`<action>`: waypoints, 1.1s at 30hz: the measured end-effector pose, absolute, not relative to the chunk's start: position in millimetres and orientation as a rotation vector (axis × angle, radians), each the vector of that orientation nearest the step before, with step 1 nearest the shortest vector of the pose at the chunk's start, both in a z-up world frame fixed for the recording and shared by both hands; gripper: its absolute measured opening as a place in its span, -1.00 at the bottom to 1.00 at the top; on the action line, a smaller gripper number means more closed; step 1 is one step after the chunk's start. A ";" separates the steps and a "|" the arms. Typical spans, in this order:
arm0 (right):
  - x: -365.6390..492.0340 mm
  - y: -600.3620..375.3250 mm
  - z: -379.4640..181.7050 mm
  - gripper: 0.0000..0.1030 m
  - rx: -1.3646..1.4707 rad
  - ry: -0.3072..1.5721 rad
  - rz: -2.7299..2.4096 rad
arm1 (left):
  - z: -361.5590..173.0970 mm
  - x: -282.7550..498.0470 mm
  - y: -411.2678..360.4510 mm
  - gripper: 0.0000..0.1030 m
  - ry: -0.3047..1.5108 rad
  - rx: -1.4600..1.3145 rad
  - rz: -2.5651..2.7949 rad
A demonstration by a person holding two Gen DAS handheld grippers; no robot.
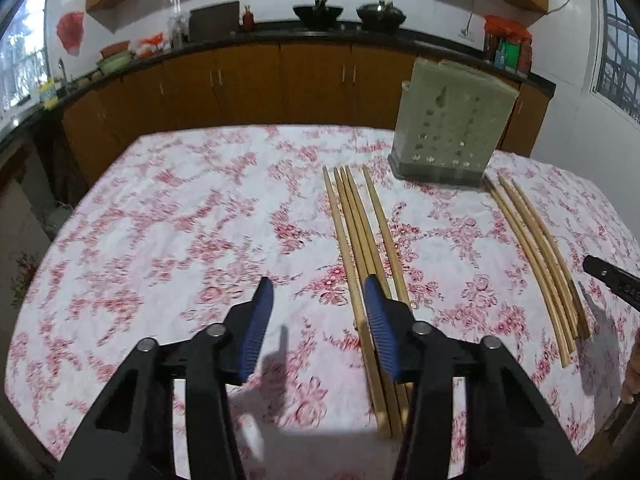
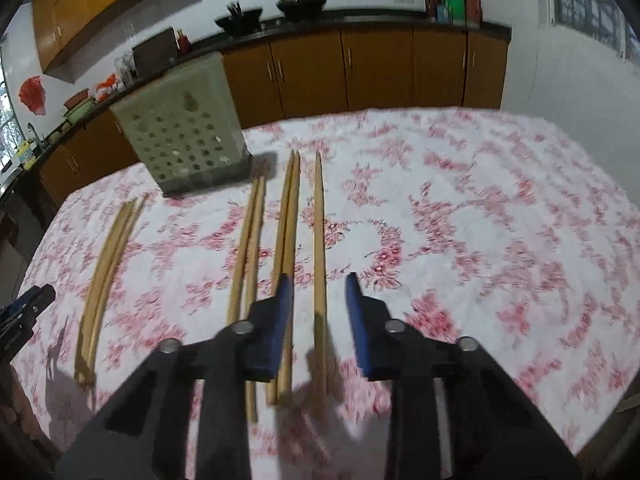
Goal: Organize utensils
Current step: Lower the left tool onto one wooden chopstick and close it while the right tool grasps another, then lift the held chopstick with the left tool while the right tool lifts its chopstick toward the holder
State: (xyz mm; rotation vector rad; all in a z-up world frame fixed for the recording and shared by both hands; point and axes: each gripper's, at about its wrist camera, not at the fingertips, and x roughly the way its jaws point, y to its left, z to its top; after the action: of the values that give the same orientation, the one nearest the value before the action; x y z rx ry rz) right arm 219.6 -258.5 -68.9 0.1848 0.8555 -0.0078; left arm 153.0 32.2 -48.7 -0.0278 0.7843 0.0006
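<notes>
Several wooden chopsticks lie on a floral tablecloth in two groups: a nearer group and a further-right group. A pale green perforated utensil holder stands behind them. My left gripper is open and empty, its right finger over the nearer group. In the right wrist view the holder is at upper left. My right gripper is open, and a single chopstick lies on the cloth between its fingers. Other chopsticks lie just left.
The right gripper's tip shows at the right edge of the left wrist view; the left gripper's tip shows at the left edge of the right wrist view. Kitchen cabinets and a counter with woks stand beyond the table.
</notes>
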 end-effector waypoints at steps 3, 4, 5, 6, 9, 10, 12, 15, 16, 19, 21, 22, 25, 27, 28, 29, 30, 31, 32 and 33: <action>231.4 -261.6 -81.3 -0.61 0.202 0.895 -0.004 | -57.4 164.4 34.3 -0.22 0.825 -0.050 -0.011; 232.7 -261.9 -83.4 -0.61 0.202 0.897 -0.003 | -60.4 167.1 35.4 -0.23 0.837 -0.061 -0.018; 232.3 -262.0 -84.1 -0.61 0.201 0.897 -0.002 | -61.9 168.0 35.8 -0.26 0.843 -0.068 -0.023; 231.8 -261.6 -84.9 -0.61 0.194 0.897 0.000 | -62.8 170.7 35.1 -0.27 0.848 -0.073 -0.028; 233.3 -258.4 -87.2 -0.61 0.174 0.901 0.010 | -65.2 174.8 32.6 -0.33 0.860 -0.082 -0.053; 233.3 -256.4 -87.6 -0.62 0.158 0.896 0.011 | -65.7 175.2 30.9 -0.36 0.862 -0.081 -0.062; 234.4 -254.7 -88.0 -0.70 0.128 0.890 0.009 | -66.7 176.5 27.7 -0.39 0.867 -0.071 -0.069; 235.3 -255.2 -87.9 -0.82 0.115 0.889 0.002 | -69.5 178.2 24.3 -0.54 0.886 -0.058 -0.078; 235.5 -256.4 -88.0 -0.83 0.120 0.890 0.002 | -70.8 178.5 23.9 -0.58 0.894 -0.055 -0.078; 235.4 -259.3 -88.0 -0.83 0.131 0.886 0.003 | -72.2 178.6 24.2 -0.60 0.901 -0.049 -0.072; 235.5 -258.9 -88.3 -0.83 0.128 0.884 0.002 | -71.9 179.1 23.9 -0.60 0.902 -0.040 -0.068; 235.3 -258.3 -88.3 -0.83 0.125 0.883 0.001 | -72.1 180.5 22.5 -0.60 0.902 -0.035 -0.065; 234.1 -256.2 -88.2 -0.81 0.119 0.885 0.002 | -75.0 183.7 23.3 -0.74 0.911 -0.019 -0.049; 232.4 -255.3 -88.2 -0.80 0.115 0.883 0.005 | -75.0 185.7 24.7 -0.78 0.908 -0.010 -0.042; 232.0 -254.9 -88.2 -0.80 0.111 0.882 0.005 | -74.9 187.1 25.7 -0.82 0.909 -0.008 -0.040; 232.5 -254.5 -88.2 -0.81 0.106 0.881 0.005 | -74.8 188.5 26.9 -0.84 0.909 -0.007 -0.039; 233.2 -254.7 -88.3 -0.82 0.105 0.879 0.005 | -74.8 190.8 28.3 -0.84 0.910 -0.005 -0.037; 234.7 -255.3 -88.1 -0.83 0.106 0.877 0.005 | -74.7 194.3 30.1 -0.85 0.909 -0.001 -0.032; 236.8 -256.3 -87.9 -0.83 0.109 0.876 0.003 | -74.7 197.4 32.3 -0.85 0.907 0.001 -0.026; 238.7 -257.2 -87.9 -0.83 0.111 0.875 0.001 | -74.7 202.4 34.9 -0.85 0.904 -0.001 -0.019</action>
State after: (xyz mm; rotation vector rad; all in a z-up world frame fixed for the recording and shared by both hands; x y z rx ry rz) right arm 238.7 -257.2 -87.9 0.1113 0.8748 0.0014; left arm 202.4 34.9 -74.7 -0.0008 0.9045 -0.0191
